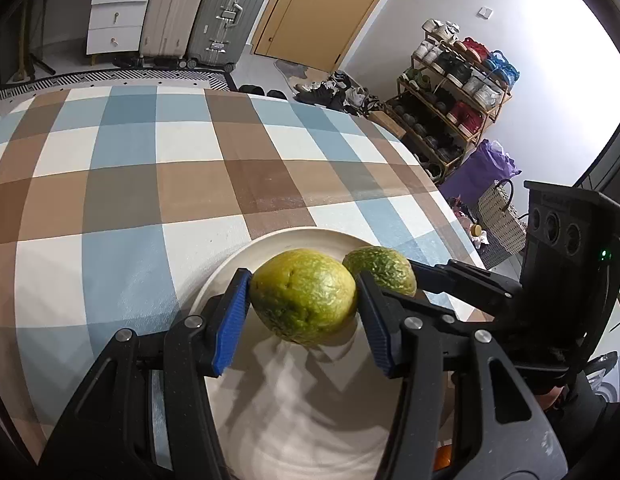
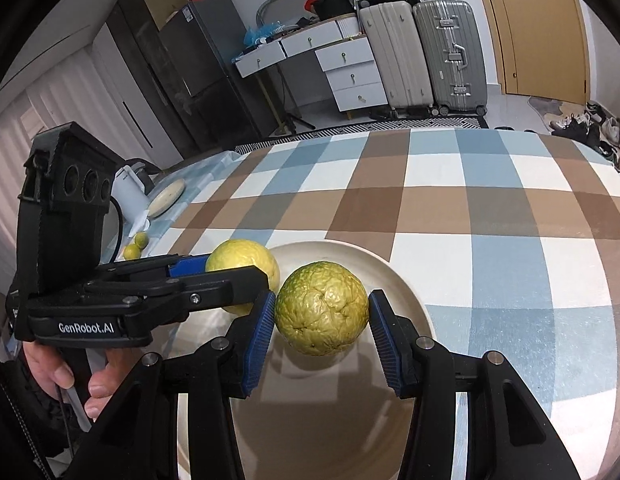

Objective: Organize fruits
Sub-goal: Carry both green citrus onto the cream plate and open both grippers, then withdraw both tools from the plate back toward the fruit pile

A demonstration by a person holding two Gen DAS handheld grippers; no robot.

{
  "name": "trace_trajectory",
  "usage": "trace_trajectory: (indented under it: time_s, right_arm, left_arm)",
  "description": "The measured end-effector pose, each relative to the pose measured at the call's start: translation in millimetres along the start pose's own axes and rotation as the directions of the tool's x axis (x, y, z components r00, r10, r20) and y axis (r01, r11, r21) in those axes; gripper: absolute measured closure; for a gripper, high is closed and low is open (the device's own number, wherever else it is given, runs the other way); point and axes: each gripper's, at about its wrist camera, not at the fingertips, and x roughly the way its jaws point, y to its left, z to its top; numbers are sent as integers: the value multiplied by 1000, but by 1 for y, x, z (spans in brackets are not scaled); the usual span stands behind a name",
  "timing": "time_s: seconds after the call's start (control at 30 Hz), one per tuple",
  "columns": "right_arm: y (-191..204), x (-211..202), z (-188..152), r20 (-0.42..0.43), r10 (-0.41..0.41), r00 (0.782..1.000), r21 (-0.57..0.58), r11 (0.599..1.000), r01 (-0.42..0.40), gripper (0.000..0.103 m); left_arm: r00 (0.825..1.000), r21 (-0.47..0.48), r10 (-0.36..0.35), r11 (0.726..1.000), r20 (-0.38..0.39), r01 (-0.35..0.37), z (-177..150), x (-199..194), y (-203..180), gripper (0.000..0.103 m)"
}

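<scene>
A: Where are the fruits now?

B: Both sit over the cream plate [image 1: 293, 420] on the checked surface [image 1: 149, 184], side by side and all but touching; the left gripper [image 1: 303, 306] pinches the smoother yellow-green fruit [image 1: 303, 298] between its blue fingers [image 1: 231, 320]; the right gripper [image 2: 322, 316] pinches the wrinkled green fruit [image 2: 322, 308] the same way. Whether either fruit already rests on the plate or hangs just above it, I cannot tell; shadows lie close beneath both.

A: How do you judge they will handle?

B: Round and firm-looking, citrus by the rind; probably of moderate weight, stiff enough to take a squeeze without bruising; the wrinkled one offers a rougher skin, so I expect it to slip less than the smoother one.

A: And the hold?

B: Across the widest part, as both are taken now; the ribbed pads bear on opposite flanks, which seems right for a ball shape; a grip nearer the top or bottom would likely squirt the fruit out.

A: Any worry?

B: Once let go they may roll on the shallow plate and knock each other; two small limes [image 2: 135, 246] lie far off at the surface's edge.
</scene>
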Motion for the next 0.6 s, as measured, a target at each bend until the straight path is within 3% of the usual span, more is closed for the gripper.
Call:
trace_trajectory:
  time_s: [0.33, 0.47, 0.53, 0.6]
  right_arm:
    - [-7, 10, 4, -2, -23, 1000, 35, 999, 23, 52]
    - [-3, -5, 5, 45, -30, 999, 37, 999, 28, 28]
    - [-2, -19, 4, 86, -34, 996, 43, 999, 30, 26]
    - [-1, -34, 2, 110, -43, 993, 55, 998, 37, 12]
  left_arm:
    - [999, -31, 3, 1000, 34, -2, 7, 1, 6, 51]
    - [998, -23, 11, 1000, 60, -9, 8, -15, 0, 41]
    - [996, -10, 24, 1000, 81, -23, 7, -28, -5, 38]
    - [994, -3, 30, 1000, 103, -30, 4, -43, -10, 33]
